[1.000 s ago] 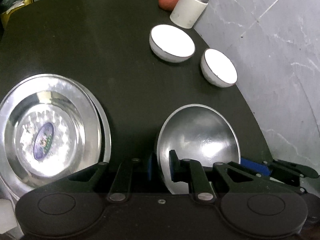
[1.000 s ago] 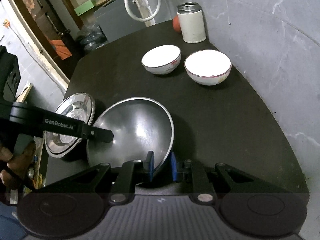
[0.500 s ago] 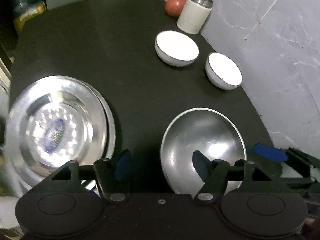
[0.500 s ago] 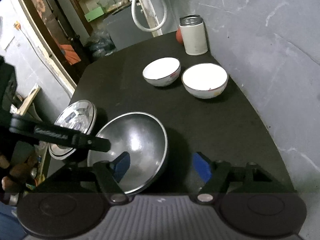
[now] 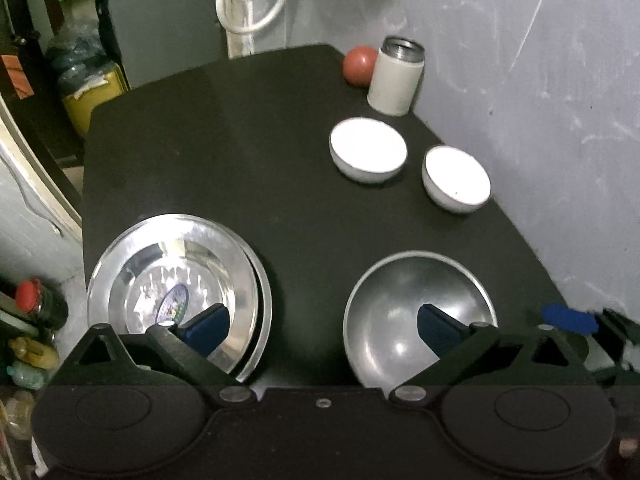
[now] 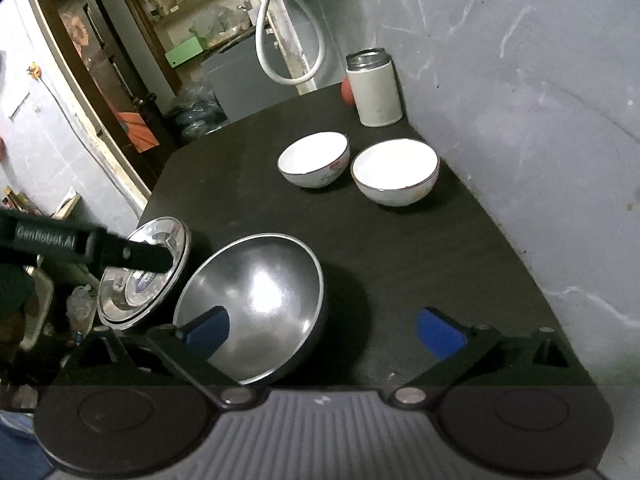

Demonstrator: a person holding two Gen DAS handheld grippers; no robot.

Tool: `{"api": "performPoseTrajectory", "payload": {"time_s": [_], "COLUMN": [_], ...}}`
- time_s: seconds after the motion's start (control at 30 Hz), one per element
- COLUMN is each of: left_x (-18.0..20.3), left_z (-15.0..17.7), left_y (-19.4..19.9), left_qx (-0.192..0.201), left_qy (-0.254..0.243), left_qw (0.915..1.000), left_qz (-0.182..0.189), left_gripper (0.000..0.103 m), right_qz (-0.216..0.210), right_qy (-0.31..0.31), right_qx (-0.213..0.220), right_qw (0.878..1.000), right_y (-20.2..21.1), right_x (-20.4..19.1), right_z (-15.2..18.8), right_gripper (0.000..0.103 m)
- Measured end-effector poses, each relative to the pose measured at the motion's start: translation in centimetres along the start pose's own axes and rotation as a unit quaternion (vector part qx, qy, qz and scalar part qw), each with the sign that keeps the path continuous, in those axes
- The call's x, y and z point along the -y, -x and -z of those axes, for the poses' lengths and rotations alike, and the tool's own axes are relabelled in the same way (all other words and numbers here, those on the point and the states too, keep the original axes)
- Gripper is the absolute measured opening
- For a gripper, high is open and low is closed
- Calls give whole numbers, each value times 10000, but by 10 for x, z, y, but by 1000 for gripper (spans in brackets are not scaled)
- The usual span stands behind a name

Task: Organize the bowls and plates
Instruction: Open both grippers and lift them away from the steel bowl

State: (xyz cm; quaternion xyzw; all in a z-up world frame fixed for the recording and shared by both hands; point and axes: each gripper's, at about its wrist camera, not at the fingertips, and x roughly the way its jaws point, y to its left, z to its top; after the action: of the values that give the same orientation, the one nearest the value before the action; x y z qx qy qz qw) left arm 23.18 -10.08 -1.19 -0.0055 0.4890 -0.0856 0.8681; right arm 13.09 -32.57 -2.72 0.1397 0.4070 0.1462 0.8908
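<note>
We see a dim scene lit from overhead: glare spots flare inside the round steel bowl (image 6: 256,304) and on the stacked shiny steel plates (image 5: 176,288), while the matte black counter (image 5: 248,152) swallows detail. Fisheye bending curves the frame edges, corners go black, and the upper-left background is soft.

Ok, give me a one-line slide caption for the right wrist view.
Open right hand-held gripper above steel bowl, two white bowls behind on black table.
</note>
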Motion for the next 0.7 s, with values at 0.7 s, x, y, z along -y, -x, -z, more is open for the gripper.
{"api": "performPoseTrajectory", "payload": {"time_s": [0.7], "left_x": [-14], "left_z": [61], "left_y": [93], "left_qx": [1792], "left_qy": [415], "left_qw": [9812], "left_qz": [586], "left_gripper": [102], "right_qz": [1439], "right_qy": [798], "right_qx": [926], "right_qw": [9820], "right_y": [95], "right_x": [-79], "right_z": [14], "right_gripper": [103]}}
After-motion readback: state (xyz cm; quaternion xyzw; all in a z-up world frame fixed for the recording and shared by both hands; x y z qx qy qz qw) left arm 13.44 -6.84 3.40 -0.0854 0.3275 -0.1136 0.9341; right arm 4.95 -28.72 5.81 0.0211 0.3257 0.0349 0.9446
